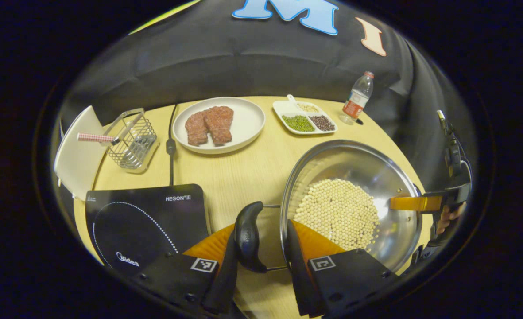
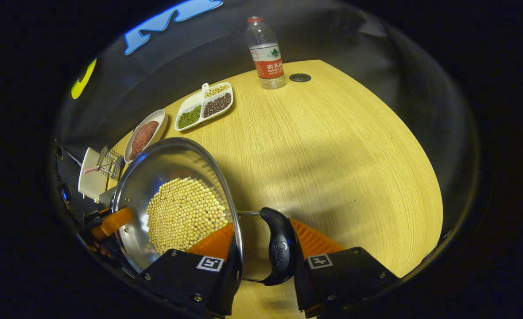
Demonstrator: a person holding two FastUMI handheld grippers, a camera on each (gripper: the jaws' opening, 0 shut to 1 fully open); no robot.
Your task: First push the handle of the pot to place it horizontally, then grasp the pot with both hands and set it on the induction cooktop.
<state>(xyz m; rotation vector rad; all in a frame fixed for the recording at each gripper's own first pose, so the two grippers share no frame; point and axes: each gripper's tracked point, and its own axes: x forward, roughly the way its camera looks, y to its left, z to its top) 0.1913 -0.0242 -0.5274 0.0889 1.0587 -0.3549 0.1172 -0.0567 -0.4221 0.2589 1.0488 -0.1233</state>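
Note:
A steel pot (image 1: 354, 159) holding pale beans (image 1: 336, 212) sits at the right of the wooden table, beside the black induction cooktop (image 1: 146, 221) on its left. My left gripper (image 1: 261, 241) straddles the pot's left black handle (image 1: 248, 239), with one finger outside the handle and the other inside the rim. In the right gripper view, my right gripper (image 2: 265, 257) holds the pot (image 2: 164, 159) the same way at its other black handle (image 2: 279, 252). Both handles lie level. The right gripper (image 1: 420, 204) and a hand show at the pot's far side.
Behind the pot stand a white plate of red meat (image 1: 219, 124), a divided dish of beans (image 1: 304, 117) and a water bottle (image 1: 358, 97). A wire basket (image 1: 133, 139) and a white board (image 1: 77, 155) sit behind the cooktop, whose cable (image 1: 171, 146) runs back. Bare tabletop (image 2: 332, 155) lies right of the pot.

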